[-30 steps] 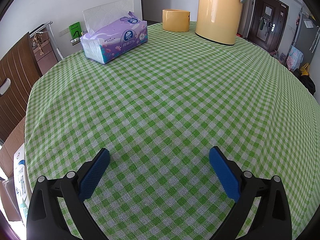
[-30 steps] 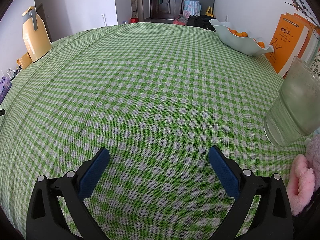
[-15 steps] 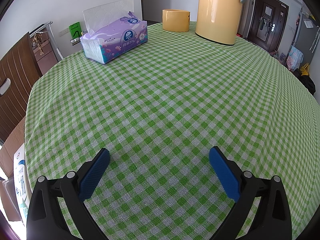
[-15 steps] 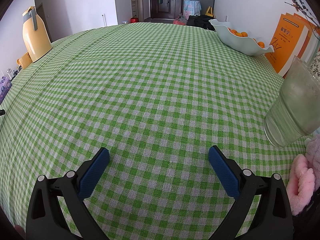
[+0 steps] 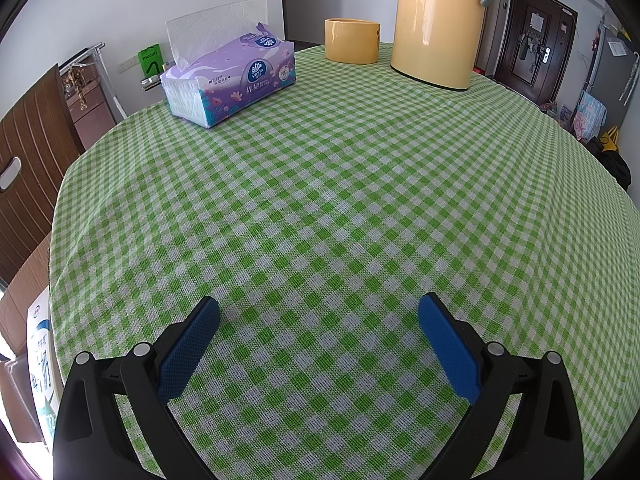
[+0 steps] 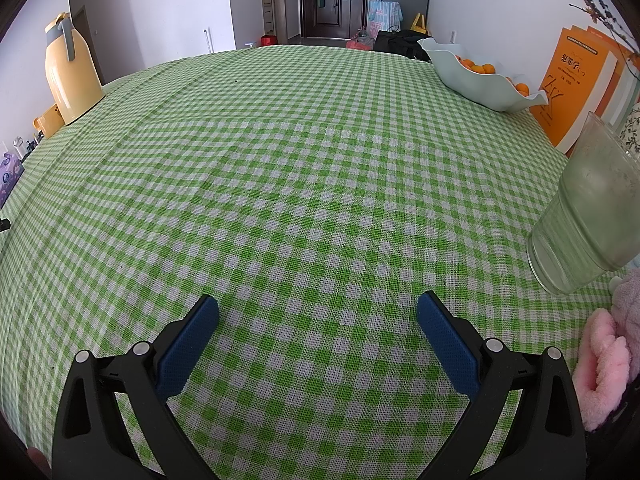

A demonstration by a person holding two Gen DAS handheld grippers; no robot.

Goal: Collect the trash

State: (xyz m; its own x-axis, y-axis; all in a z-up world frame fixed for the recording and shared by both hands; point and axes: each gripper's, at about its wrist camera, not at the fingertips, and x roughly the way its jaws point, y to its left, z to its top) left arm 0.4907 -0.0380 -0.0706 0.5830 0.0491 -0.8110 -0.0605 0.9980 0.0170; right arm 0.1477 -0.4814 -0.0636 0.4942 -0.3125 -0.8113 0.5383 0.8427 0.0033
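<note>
No piece of trash shows on the green checked tablecloth [image 5: 320,184] in either view. My left gripper [image 5: 319,312] hovers low over the near part of the cloth, open, with nothing between its blue pads. My right gripper [image 6: 318,312] is likewise open and empty above the cloth [image 6: 304,168]. A purple tissue pack [image 5: 230,80] with a sheet sticking up lies at the far left of the left wrist view.
A yellow thermos jug [image 5: 436,20] and a yellow cup [image 5: 351,40] stand at the far edge. In the right wrist view a cloudy glass [image 6: 588,208] stands at the right, with pink fluffy fabric [image 6: 604,368] below it, a fruit bowl [image 6: 476,76] and orange books [image 6: 576,84] behind.
</note>
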